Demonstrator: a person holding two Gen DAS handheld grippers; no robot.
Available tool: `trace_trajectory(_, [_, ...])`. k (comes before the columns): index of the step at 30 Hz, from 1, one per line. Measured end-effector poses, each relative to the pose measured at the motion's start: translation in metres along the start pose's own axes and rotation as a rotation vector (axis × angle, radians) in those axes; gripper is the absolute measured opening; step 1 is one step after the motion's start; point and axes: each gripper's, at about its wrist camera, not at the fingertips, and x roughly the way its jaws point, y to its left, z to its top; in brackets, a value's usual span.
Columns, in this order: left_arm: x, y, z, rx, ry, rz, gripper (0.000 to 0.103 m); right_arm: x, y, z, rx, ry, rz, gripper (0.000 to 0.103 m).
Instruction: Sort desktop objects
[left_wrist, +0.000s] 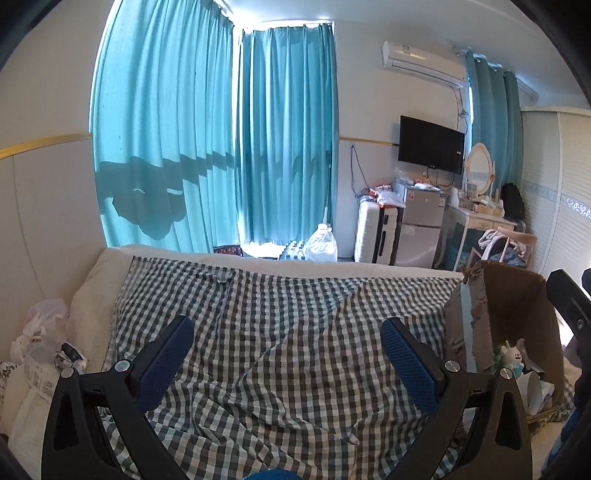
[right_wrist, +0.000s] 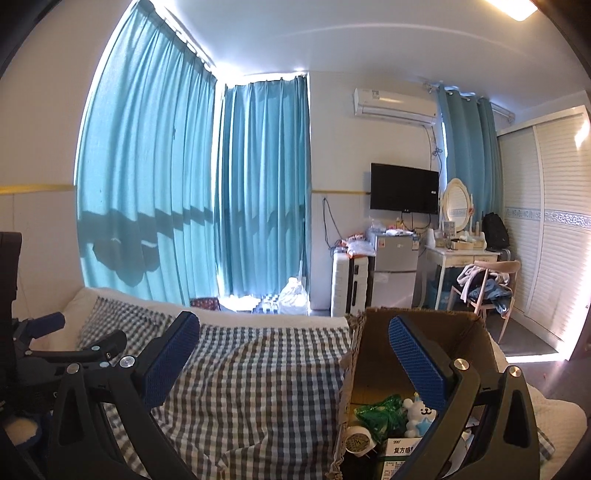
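A brown cardboard box (right_wrist: 373, 354) stands on the checked cloth (right_wrist: 258, 376) at the right. Inside it lie a white rabbit toy (right_wrist: 415, 413), a green crinkled packet (right_wrist: 380, 411), a white roll (right_wrist: 358, 439) and a medicine carton (right_wrist: 400, 448). My right gripper (right_wrist: 295, 350) is open above the box's near left rim, with nothing between its fingers. My left gripper (left_wrist: 288, 350) is open over the bare checked cloth (left_wrist: 277, 332), left of the box (left_wrist: 513, 306). The rabbit toy (left_wrist: 511, 356) shows in the box there too. The left gripper (right_wrist: 40, 328) appears at the right wrist view's left edge.
White bedding (left_wrist: 92, 295) lies under the cloth, with plastic bags (left_wrist: 40, 332) at its left. Beyond the far edge hang teal curtains (left_wrist: 221, 147). A water jug (left_wrist: 322, 243), suitcase (left_wrist: 373, 232), small fridge (left_wrist: 421, 221), dressing table (right_wrist: 458, 254) and chair (right_wrist: 491, 284) stand across the room.
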Motion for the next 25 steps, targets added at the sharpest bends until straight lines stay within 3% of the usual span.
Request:
trace_trajectory(11, [0.039,-0.001,-0.025,0.014,0.088,0.018,0.103,0.036,-0.003,-0.033,0.007,0.11,0.012,0.103])
trace_trajectory(25, [0.041,0.005,-0.027,0.002,0.111,0.021,0.103,0.034,0.0,-0.032,0.005,0.116,0.013,0.103])
